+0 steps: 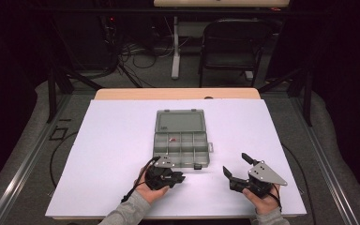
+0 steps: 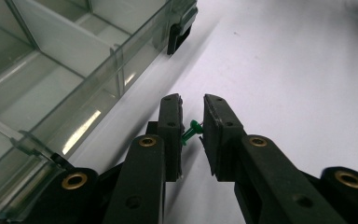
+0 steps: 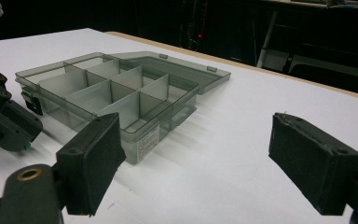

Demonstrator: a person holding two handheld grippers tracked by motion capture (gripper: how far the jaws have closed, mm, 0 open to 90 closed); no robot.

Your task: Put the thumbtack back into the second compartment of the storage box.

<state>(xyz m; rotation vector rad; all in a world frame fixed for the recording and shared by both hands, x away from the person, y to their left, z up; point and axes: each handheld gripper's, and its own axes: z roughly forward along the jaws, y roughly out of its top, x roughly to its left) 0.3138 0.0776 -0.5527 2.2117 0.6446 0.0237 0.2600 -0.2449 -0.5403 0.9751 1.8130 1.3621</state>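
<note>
Gripping a green push pin (image 2: 192, 131) between my 2 nearly closed pads, my left gripper (image 2: 192, 122) sits low over the white table surface (image 1: 112, 154), just beside the front wall of the clear compartment box (image 1: 181, 143). My right gripper (image 1: 237, 165) rests well apart at the right, jaws spread wide, nothing between them. Beyond, the box lid (image 1: 179, 121) lies open flat.
</note>
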